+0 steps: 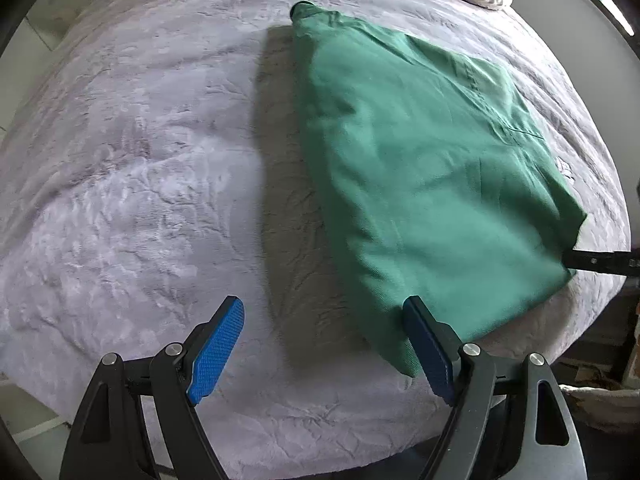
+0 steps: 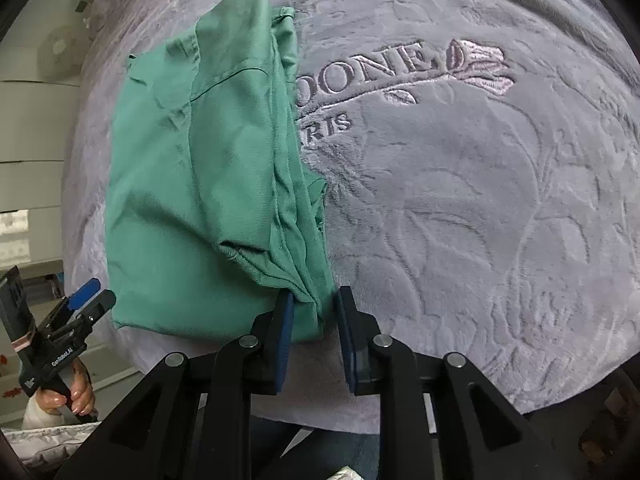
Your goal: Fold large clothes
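Green folded cotton garment (image 1: 420, 184) lies on your grey embossed plush blanket (image 1: 140, 200); your left gripper (image 1: 324, 344) hangs beside its near corner, jaws wide apart and empty; your right gripper (image 2: 314, 320) has a bunched corner between its jaws, not pinched.

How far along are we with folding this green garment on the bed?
Done: the green garment already lies folded lengthwise into a long layered panel on the grey blanket. In hand: the right gripper has its fingers around the bunched near corner, not fully shut; the left gripper is open beside the other near corner, holding nothing. Left: probably grip both corners and fold the panel across toward the far end.
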### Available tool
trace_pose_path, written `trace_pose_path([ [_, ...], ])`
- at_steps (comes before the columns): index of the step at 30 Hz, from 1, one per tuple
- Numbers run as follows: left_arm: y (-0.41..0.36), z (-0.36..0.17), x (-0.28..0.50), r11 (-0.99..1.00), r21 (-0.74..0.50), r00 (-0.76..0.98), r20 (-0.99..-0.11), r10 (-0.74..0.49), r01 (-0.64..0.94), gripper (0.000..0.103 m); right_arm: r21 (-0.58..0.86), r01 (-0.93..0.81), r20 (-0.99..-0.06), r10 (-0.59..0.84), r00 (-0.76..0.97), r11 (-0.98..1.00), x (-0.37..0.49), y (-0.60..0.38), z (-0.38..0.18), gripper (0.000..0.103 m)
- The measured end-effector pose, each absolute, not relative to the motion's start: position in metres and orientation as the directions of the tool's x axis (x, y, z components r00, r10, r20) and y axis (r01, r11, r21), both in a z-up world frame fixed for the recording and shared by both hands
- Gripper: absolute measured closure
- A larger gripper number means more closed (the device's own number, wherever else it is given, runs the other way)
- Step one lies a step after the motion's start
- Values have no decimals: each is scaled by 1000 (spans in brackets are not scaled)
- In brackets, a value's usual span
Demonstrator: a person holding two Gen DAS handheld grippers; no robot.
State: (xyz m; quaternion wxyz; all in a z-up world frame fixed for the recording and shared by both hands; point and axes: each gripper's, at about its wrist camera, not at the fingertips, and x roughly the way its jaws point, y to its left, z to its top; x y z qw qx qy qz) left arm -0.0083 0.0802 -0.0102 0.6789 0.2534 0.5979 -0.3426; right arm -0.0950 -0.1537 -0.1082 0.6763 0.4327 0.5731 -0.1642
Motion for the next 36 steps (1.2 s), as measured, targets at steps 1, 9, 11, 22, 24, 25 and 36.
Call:
trace_pose_path([
  [1, 81, -9, -8, 642, -61, 55, -986, -160, 764, 21, 399, 712, -917, 272, 293, 578, -95, -153, -103, 77],
  [9, 79, -5, -4, 673, -31, 84, -987, -138, 739, 21, 449, 622, -887, 233, 400, 642, -74, -145, -51, 53],
  [11, 78, -5, -3, 683, -27, 86, -988, -132, 730, 21, 413, 634, -902, 198, 383, 654, -66, -147, -49, 53],
  [22, 77, -7, -1, 697, -16, 80, -991, -106, 716, 20, 370, 746, -929, 204, 310, 553, -73, -176, -102, 48],
  [24, 77, -8, -1, 696, -18, 77, -992, -105, 717, 20, 363, 736, -931, 198, 305, 571, -71, -174, -98, 47],
  [25, 76, -9, -1, 696, -20, 73, -992, -104, 718, 16, 359, 729, -933, 199, 301, 583, -70, -172, -95, 46],
  [36, 70, 1, -5, 690, 17, 120, -988, -101, 724, 0, 350, 731, -936, 202, 287, 585, -70, -165, -93, 43],
])
